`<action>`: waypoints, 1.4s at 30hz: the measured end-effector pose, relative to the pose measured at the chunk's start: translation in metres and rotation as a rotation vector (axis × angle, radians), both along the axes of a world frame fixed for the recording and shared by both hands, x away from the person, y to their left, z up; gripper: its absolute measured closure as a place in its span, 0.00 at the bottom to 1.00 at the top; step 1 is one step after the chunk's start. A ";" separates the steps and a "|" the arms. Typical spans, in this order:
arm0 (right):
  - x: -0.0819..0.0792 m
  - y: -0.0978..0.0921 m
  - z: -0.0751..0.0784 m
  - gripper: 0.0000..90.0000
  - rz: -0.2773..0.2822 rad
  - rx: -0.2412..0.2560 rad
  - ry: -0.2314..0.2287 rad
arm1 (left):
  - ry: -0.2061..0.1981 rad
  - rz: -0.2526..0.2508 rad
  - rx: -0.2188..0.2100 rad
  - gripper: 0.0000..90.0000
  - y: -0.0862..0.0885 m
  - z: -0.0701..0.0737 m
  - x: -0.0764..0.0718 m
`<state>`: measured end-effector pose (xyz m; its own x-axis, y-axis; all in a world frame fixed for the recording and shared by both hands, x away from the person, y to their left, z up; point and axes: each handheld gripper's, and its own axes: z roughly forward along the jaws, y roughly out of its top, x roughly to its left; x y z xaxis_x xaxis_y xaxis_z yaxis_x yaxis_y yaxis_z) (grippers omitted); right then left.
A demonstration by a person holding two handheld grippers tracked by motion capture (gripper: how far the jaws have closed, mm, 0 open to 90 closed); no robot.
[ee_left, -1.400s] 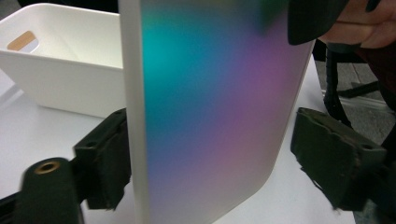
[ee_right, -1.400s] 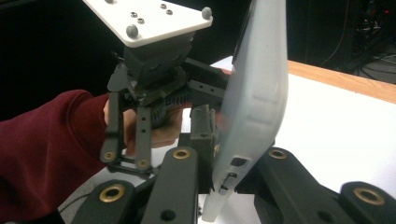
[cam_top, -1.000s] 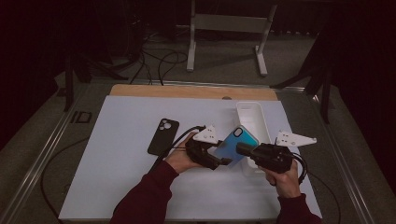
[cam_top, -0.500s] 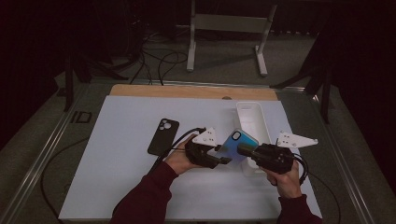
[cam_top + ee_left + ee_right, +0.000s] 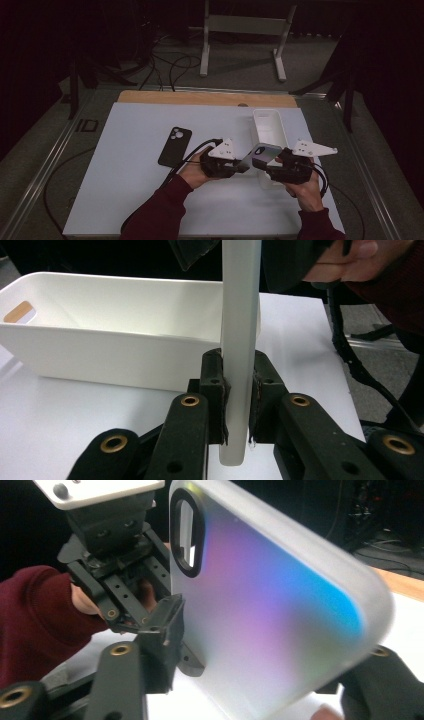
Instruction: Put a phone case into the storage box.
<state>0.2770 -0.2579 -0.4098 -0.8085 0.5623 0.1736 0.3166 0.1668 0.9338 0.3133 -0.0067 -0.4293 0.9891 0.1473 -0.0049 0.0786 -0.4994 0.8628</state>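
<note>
A frosted, iridescent blue-violet phone case [image 5: 260, 155] hangs lower centre of the high view, its long axis running left-right between both grippers, camera cut-out toward the right. The left gripper [image 5: 238, 400] clamps its pale edge; the right gripper [image 5: 260, 645] pinches its glossy face, one jaw largely hidden. Behind stands a smooth white plastic rectangular bin [image 5: 267, 131]. A black phone [image 5: 175, 146] lies further left, upper end pointing away.

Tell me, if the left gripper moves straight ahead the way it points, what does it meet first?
Probably the right gripper, just beyond the phone case that the left gripper clamps; the white bin lies off to one side.
</note>
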 end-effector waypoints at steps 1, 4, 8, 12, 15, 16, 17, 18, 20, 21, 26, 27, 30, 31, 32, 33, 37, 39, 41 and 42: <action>0.000 0.002 0.001 0.44 -0.011 -0.010 -0.001 | -0.002 0.003 0.000 0.90 0.000 0.000 0.000; 0.000 0.006 0.001 0.35 -0.039 -0.038 0.001 | -0.016 0.018 0.005 0.90 0.000 0.001 -0.001; 0.000 0.009 0.002 0.26 -0.096 -0.073 -0.003 | -0.029 0.038 0.003 0.90 0.001 0.003 -0.001; 0.000 0.007 0.001 0.21 -0.132 -0.065 0.011 | -0.041 0.055 0.004 0.90 0.002 0.004 -0.002; 0.000 0.005 0.001 0.16 -0.155 -0.058 0.027 | -0.052 0.082 0.014 0.90 0.002 0.005 -0.001; 0.000 0.005 0.001 0.16 -0.155 -0.058 0.027 | -0.052 0.082 0.014 0.90 0.002 0.005 -0.001; 0.000 0.005 0.001 0.15 -0.165 -0.053 0.028 | -0.053 0.095 0.017 0.90 0.001 0.004 -0.001; 0.000 0.005 0.001 0.14 -0.172 -0.052 0.029 | -0.054 0.098 0.020 0.90 0.001 0.004 -0.001; 0.000 0.005 0.001 0.12 -0.181 -0.055 0.032 | -0.057 0.100 0.025 0.90 0.001 0.003 -0.001; 0.000 0.005 0.001 0.11 -0.185 -0.057 0.031 | -0.057 0.100 0.025 0.90 0.001 0.003 -0.001; 0.000 0.005 0.002 0.10 -0.206 -0.061 0.027 | -0.060 0.123 0.030 0.90 0.000 0.004 -0.002; 0.000 0.005 0.002 0.10 -0.209 -0.059 0.028 | -0.058 0.125 0.030 0.90 0.000 0.004 -0.002; 0.000 0.005 0.002 0.10 -0.214 -0.055 0.025 | -0.059 0.137 0.030 0.90 0.001 0.004 -0.002; 0.000 0.005 0.003 0.10 -0.218 -0.051 0.026 | -0.059 0.137 0.030 0.90 0.001 0.004 -0.002; -0.001 0.006 0.003 0.10 -0.228 -0.050 0.028 | -0.061 0.147 0.029 0.90 0.001 0.004 -0.002; -0.001 0.006 0.003 0.10 -0.228 -0.050 0.028 | -0.061 0.147 0.029 0.90 0.001 0.004 -0.002; 0.000 0.007 0.004 0.10 -0.243 -0.050 0.017 | -0.062 0.170 0.024 0.90 0.002 0.005 -0.002; 0.000 0.007 0.004 0.10 -0.247 -0.047 0.019 | -0.059 0.175 0.028 0.90 0.002 0.004 -0.002; 0.000 0.008 0.006 0.10 -0.266 -0.036 0.020 | -0.056 0.189 0.027 0.90 0.002 0.004 -0.002; 0.000 0.008 0.006 0.10 -0.268 -0.035 0.018 | -0.057 0.195 0.026 0.90 0.002 0.003 -0.001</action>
<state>0.2774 -0.2497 -0.4037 -0.6267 0.7619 0.1634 0.3706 0.1070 0.9226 0.3118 -0.0050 -0.4259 0.9404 0.3354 0.0562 0.1278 -0.5017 0.8555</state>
